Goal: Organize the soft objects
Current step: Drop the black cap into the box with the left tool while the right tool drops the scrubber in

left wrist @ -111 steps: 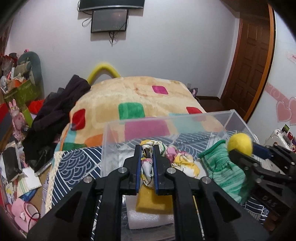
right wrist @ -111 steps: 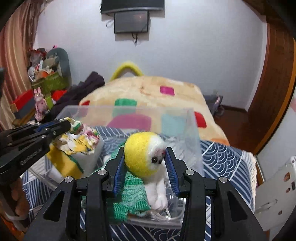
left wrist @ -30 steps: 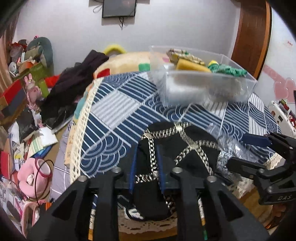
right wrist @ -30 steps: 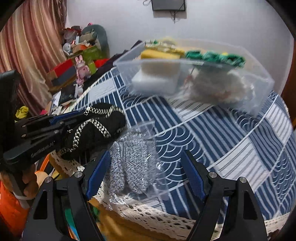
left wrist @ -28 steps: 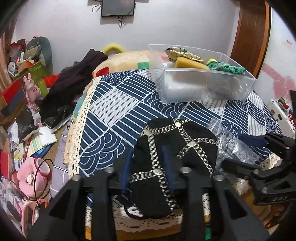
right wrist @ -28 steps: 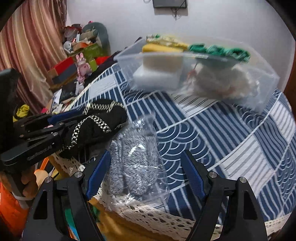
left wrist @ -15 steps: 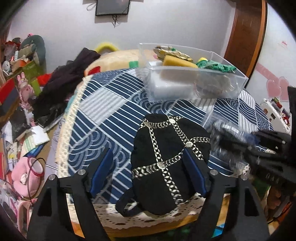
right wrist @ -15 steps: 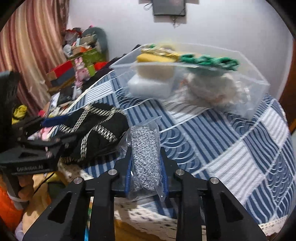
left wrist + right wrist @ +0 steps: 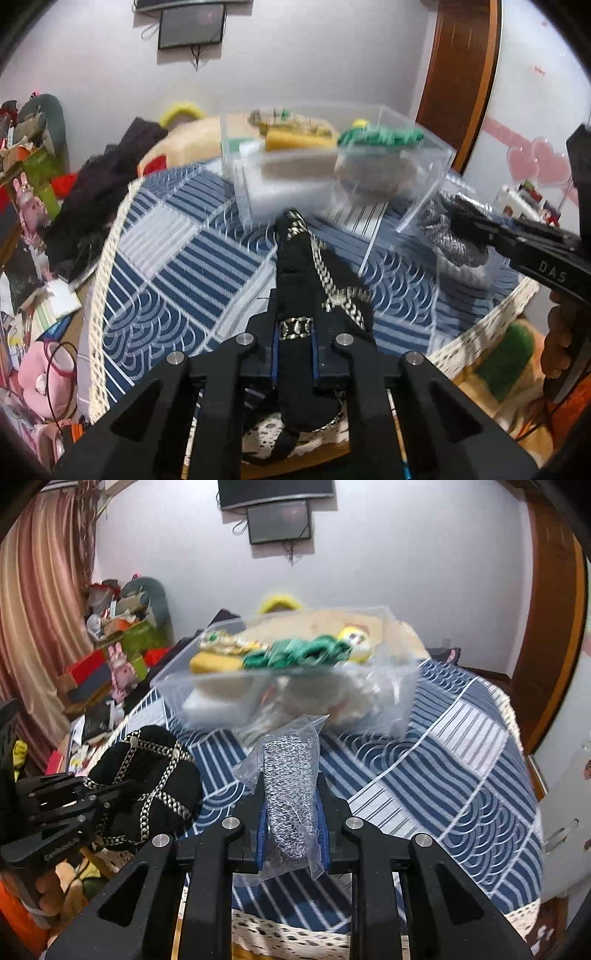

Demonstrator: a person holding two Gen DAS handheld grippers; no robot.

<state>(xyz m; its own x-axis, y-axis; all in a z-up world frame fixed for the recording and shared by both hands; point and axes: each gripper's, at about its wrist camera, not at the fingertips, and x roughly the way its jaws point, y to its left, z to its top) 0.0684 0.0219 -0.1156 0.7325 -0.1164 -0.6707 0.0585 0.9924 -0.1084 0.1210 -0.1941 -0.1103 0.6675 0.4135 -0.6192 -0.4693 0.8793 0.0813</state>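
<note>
My left gripper (image 9: 293,343) is shut on a black cap with silver chain trim (image 9: 299,266), lifted off the tablecloth; it also shows in the right wrist view (image 9: 147,775). My right gripper (image 9: 291,823) is shut on a clear bag of grey knit fabric (image 9: 290,775), held above the cloth; the bag also shows at the right of the left wrist view (image 9: 454,236). A clear plastic box (image 9: 424,173) ahead holds a yellow sponge (image 9: 295,138), a green knit piece (image 9: 295,653), a floral cloth (image 9: 225,642) and a yellow-headed plush (image 9: 356,642).
The table carries a blue and white patterned cloth (image 9: 461,760) with a lace edge (image 9: 107,251). A bed with a patchwork blanket (image 9: 184,140) lies behind. Clutter and toys (image 9: 33,177) fill the floor at left. A wooden door (image 9: 458,74) stands at back right.
Both grippers left the box, dropped to the table's near edge and closed: the left on the black cap, the right on the bagged knit. Both items are now lifted toward the box.
</note>
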